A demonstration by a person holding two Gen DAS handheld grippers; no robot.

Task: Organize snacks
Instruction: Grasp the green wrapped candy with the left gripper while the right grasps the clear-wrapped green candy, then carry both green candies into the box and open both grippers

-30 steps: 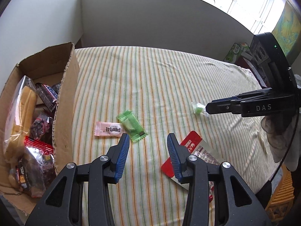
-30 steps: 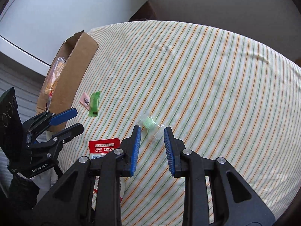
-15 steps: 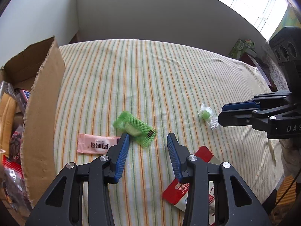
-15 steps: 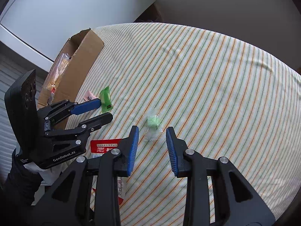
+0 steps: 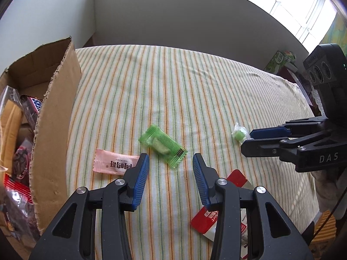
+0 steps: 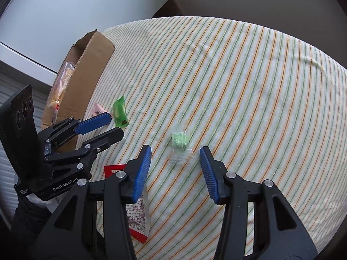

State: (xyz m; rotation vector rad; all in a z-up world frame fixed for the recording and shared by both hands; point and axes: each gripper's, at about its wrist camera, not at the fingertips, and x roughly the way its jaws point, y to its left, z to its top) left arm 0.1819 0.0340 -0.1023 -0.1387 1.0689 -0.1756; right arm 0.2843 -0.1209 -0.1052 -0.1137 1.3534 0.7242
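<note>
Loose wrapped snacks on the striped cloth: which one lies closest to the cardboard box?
The pink rectangular candy wrapper, lying nearest the brown cardboard box; the others lie farther right.

The right gripper (image 6: pixel 175 169) hangs over the striped cloth (image 6: pixel 238 82) with its jaws spread wide; a clear-wrapped green candy (image 6: pixel 180 143) lies just ahead of the gap, untouched. At nine o'clock the left gripper (image 6: pixel 108 125) points in, jaws parted, toward a green packet (image 6: pixel 120 113) and a pink packet (image 6: pixel 97 109). A cardboard box (image 6: pixel 86 82) stands at ten o'clock. A red-and-white packet (image 6: pixel 136 212) lies at seven o'clock.
</note>
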